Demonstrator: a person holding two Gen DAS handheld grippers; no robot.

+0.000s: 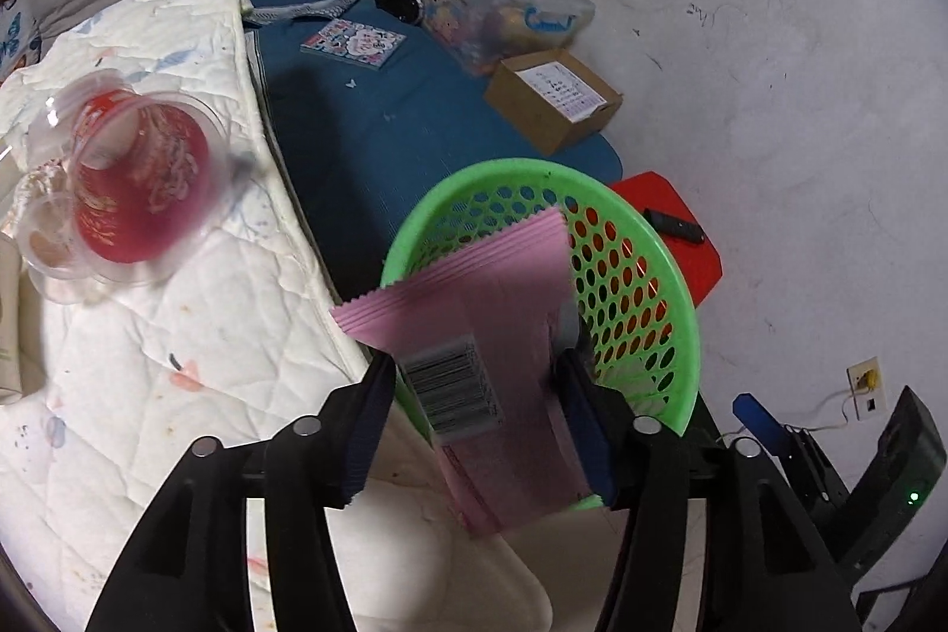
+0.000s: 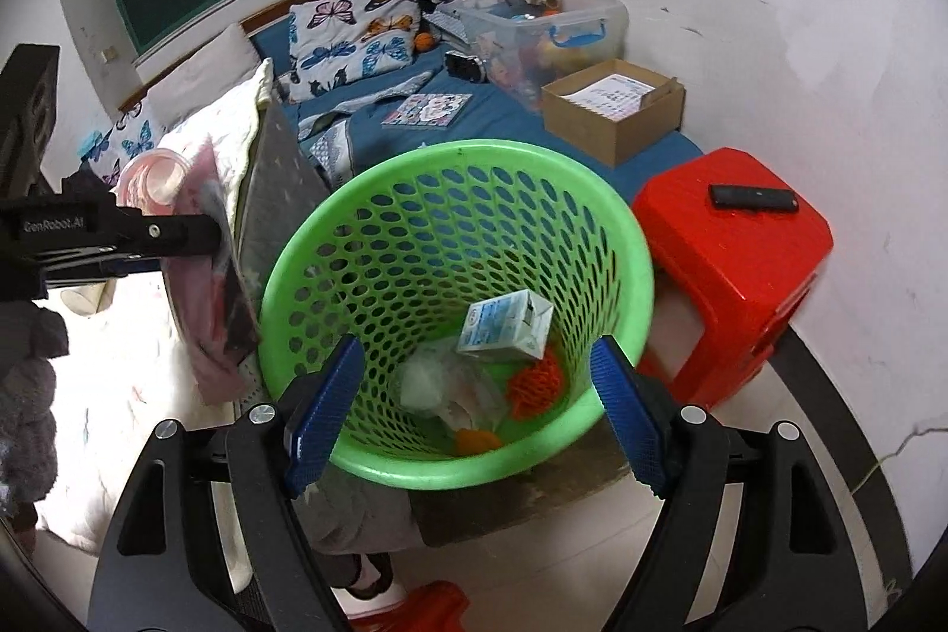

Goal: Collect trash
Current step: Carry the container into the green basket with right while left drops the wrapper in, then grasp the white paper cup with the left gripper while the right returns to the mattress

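My left gripper point(image 1: 474, 413) is shut on a pink wrapper point(image 1: 492, 324) with a barcode and holds it over the near rim of the green mesh basket point(image 1: 640, 288). In the right wrist view the left gripper point(image 2: 216, 241) and pink wrapper point(image 2: 207, 300) hang just left of the green basket point(image 2: 355, 241). My right gripper point(image 2: 474, 413) is open and empty above the basket's front rim. Inside lie a small milk carton point(image 2: 506, 324), white crumpled plastic point(image 2: 444, 383) and orange netting point(image 2: 533, 383). A clear cup with red print point(image 1: 136, 182) lies on the white quilt point(image 1: 178, 336).
A red plastic stool point(image 2: 734, 265) with a black remote point(image 2: 752, 198) stands right of the basket. On the blue bed point(image 2: 503, 111) are a cardboard box point(image 2: 616, 111), a clear storage bin point(image 2: 551, 28), a booklet point(image 2: 426, 108), butterfly pillows and plush toys.
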